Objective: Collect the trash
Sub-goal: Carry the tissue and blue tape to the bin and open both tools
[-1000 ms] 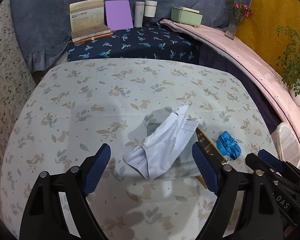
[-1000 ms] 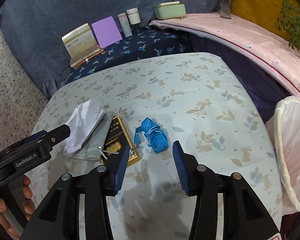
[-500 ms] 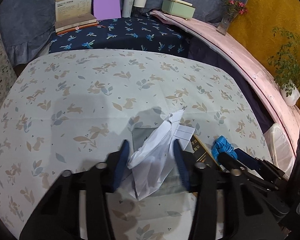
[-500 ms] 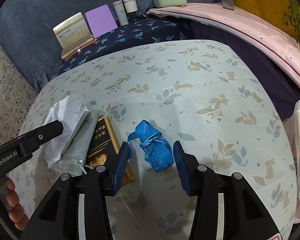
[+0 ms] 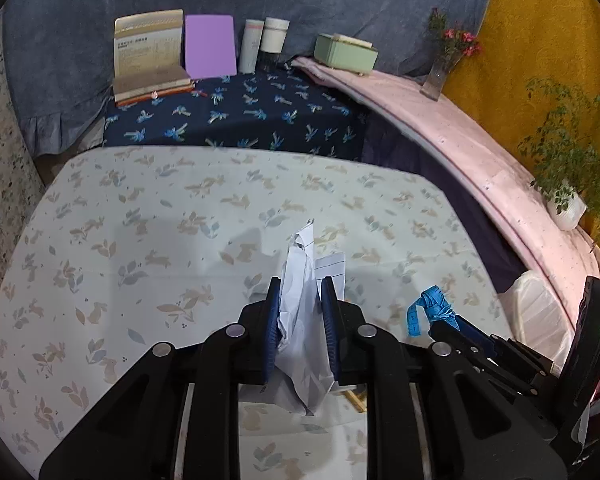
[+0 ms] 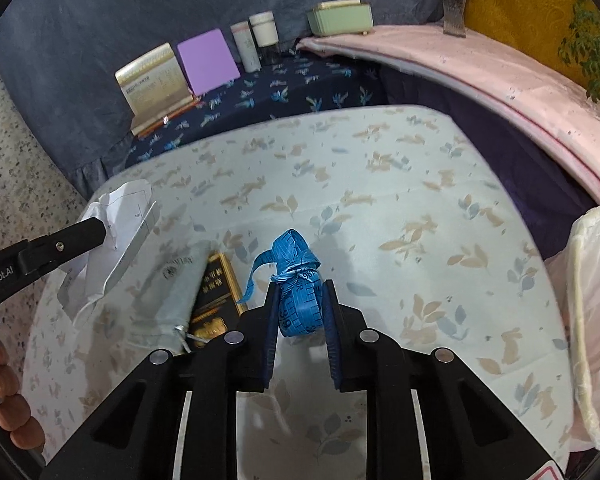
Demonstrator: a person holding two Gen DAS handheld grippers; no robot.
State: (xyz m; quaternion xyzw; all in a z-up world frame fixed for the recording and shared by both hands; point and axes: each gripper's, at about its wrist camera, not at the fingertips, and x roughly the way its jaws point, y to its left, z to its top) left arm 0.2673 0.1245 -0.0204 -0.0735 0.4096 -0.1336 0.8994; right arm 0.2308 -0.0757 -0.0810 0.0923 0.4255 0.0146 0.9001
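I found both grippers loaded. The left gripper (image 5: 300, 320) had its fingers (image 5: 271, 320) pressed narrow on a crumpled sheet of white lined paper (image 5: 302, 280), which stood up between them and appeared clear of the desk (image 5: 140, 240) — its leaf-and-rabbit printed cloth showed beneath. The right gripper (image 6: 299, 312) had its fingers (image 6: 329, 316) clamped on a bundled blue measuring tape (image 6: 296, 276), one loose end trailing to the left, the bundle seemingly lifted off the cloth.

I judged the pick-up stage complete for these two items and the disposal stage not yet begun. The white-lined trash bin (image 6: 592, 300) stood off the desk's right edge, well apart from both loads, and I could not see inside it.

Left on the desk were a pale grey drawstring pouch (image 6: 172, 292) and a black-and-gold flat box (image 6: 216, 296), lying side by side and touching. Whether these counted as trash I could not tell from the views — if so, a second round was due. The books, bottles and green box on the far shelf I took for belongings.
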